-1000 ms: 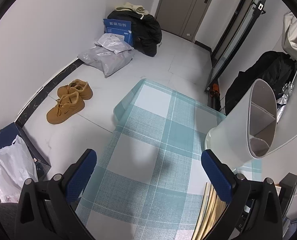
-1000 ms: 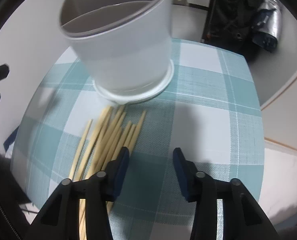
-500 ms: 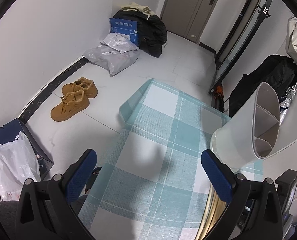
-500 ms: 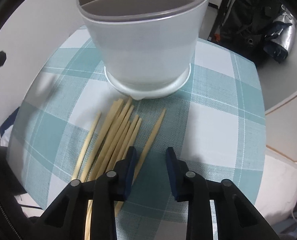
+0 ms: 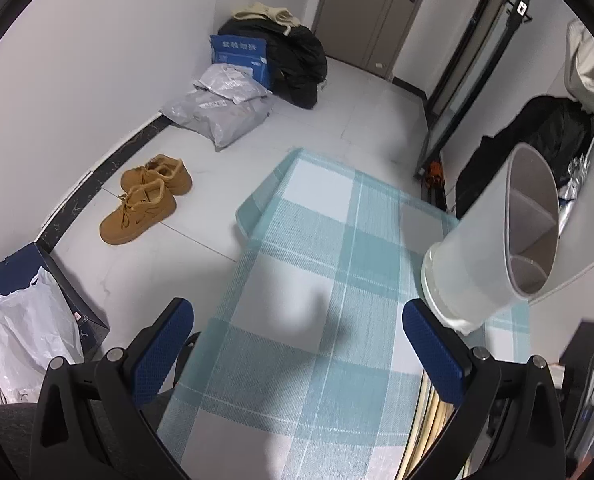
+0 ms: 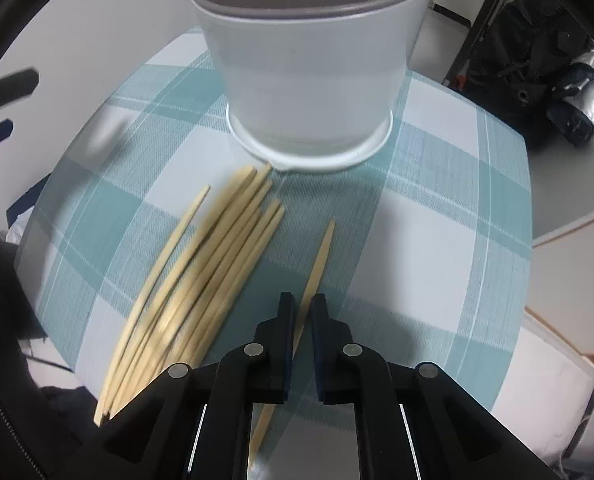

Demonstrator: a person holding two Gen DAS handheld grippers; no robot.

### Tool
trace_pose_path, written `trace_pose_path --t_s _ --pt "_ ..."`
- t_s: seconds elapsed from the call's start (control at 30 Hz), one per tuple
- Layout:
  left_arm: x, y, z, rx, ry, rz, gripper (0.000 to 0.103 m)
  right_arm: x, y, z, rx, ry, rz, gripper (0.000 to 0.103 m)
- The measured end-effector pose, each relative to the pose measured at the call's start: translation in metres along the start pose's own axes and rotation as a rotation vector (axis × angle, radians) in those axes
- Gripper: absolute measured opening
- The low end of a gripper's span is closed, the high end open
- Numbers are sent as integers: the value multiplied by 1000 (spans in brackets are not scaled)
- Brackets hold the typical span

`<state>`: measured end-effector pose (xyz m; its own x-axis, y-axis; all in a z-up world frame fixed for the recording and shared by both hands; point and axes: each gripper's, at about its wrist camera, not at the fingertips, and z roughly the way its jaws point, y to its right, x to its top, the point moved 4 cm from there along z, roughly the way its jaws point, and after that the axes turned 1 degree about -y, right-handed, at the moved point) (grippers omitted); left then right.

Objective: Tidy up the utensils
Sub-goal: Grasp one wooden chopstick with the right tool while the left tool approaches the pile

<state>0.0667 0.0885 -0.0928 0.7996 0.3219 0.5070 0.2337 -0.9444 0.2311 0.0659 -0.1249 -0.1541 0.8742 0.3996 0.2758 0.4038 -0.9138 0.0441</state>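
The right claw (image 6: 303,312) sits low over the near edge of the tabletop (image 6: 437,264), its two blue-padded fingers drawn almost together around a single bamboo chopstick (image 6: 319,258) that runs between them and points toward the far side. The gap is so narrow that the pads look to be pinching the stick. Just to its left lies the rest of the chopstick bundle (image 6: 201,280), loosely fanned on the teal-and-white checked cloth, tips aimed at the holder. Beyond the tips stands the white utensil holder (image 6: 313,80), upright on its wider base, its grey rim open at the top; the nearest tips almost touch the base.

The left claw (image 5: 297,344) hovers over the cloth with its fingers spread wide and nothing between them. From its side the utensil holder shows inner dividers. Farther off on the floor are a pair of tan shoes (image 5: 145,198), grey parcel bags (image 5: 221,108) and a black bag (image 5: 297,64) by the door.
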Motion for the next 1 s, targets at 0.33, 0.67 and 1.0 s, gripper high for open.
trace_pose_path --t_s 0.33,0.67,1.0 --pt "-34 31 17 -50 -111 164 101 23 17 3 63 102 95 5" --pt "-65 68 34 -30 -228 325 101 8 97 -44 296 341 446 5" --pt "-76 82 47 33 -293 380 88 -23 123 -82 372 475 583 4"
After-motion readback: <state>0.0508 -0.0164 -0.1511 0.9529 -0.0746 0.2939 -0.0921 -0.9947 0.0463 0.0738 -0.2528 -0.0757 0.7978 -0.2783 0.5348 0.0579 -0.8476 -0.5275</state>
